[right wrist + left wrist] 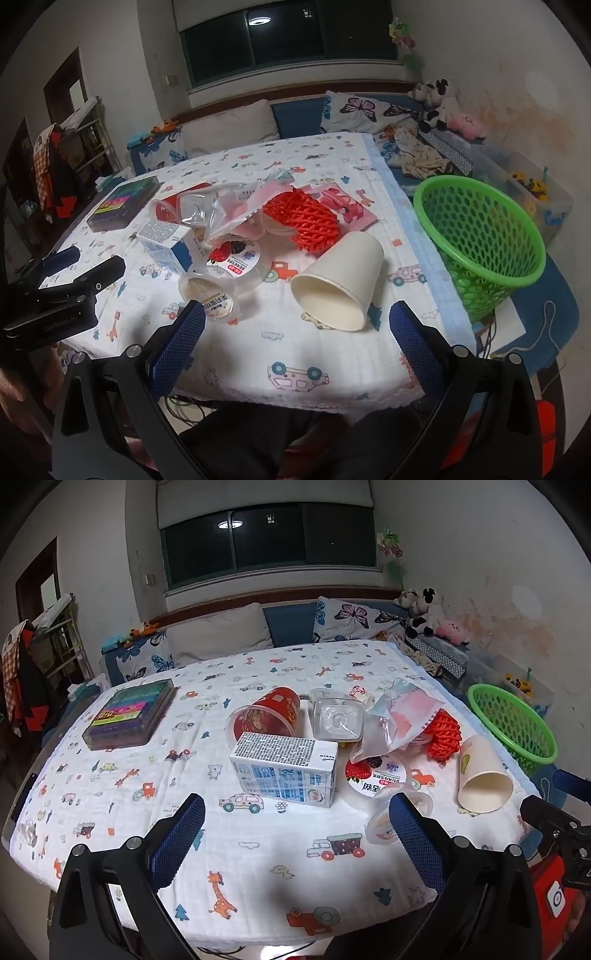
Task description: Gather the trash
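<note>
Trash lies on a table with a cartoon-print cloth (258,849). A white and blue milk carton (286,770) lies just ahead of my open left gripper (295,805), which holds nothing. Behind the carton lie a red paper cup (267,714), a clear plastic bottle (338,720), a plastic bag (400,716) and red foam netting (443,734). A strawberry yogurt lid (376,777) and a small jelly cup (212,299) lie nearby. A white paper cup (341,282) lies on its side just ahead of my open right gripper (297,323). A green mesh basket (484,240) stands right of the table.
A box of coloured pens (131,712) sits at the table's far left. A sofa with butterfly cushions (351,618) runs behind the table, with plush toys (424,609) at its right end. A clear bin of toys (535,192) stands behind the basket. A person's dark-clothed legs (258,443) are below.
</note>
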A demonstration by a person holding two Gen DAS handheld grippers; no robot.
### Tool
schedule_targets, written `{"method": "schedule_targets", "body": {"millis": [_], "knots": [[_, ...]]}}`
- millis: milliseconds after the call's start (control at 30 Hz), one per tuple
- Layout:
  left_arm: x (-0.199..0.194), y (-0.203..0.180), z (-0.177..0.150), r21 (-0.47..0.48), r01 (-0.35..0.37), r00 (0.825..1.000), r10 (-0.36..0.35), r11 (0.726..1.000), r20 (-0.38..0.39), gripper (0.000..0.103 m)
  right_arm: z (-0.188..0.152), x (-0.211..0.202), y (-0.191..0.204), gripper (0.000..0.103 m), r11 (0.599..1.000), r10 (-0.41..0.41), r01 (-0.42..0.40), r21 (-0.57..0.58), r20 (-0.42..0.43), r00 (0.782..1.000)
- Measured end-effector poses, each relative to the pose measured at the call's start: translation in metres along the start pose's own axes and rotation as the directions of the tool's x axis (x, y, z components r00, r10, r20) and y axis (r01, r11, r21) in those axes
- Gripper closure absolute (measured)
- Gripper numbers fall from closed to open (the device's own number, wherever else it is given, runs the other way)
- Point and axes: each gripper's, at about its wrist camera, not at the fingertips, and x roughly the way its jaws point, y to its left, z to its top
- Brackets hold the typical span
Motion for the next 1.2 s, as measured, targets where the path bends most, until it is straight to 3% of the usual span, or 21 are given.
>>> {"method": "schedule_targets", "body": {"millis": [1200], "knots": [[0.01, 0.002, -0.001, -0.01, -0.001, 1.0, 0.001, 1.0, -0.012, 0.006, 0.0, 0.011, -0.002, 0.004, 1.0, -0.014, 0.014, 0.008, -0.025, 1.0]]}}
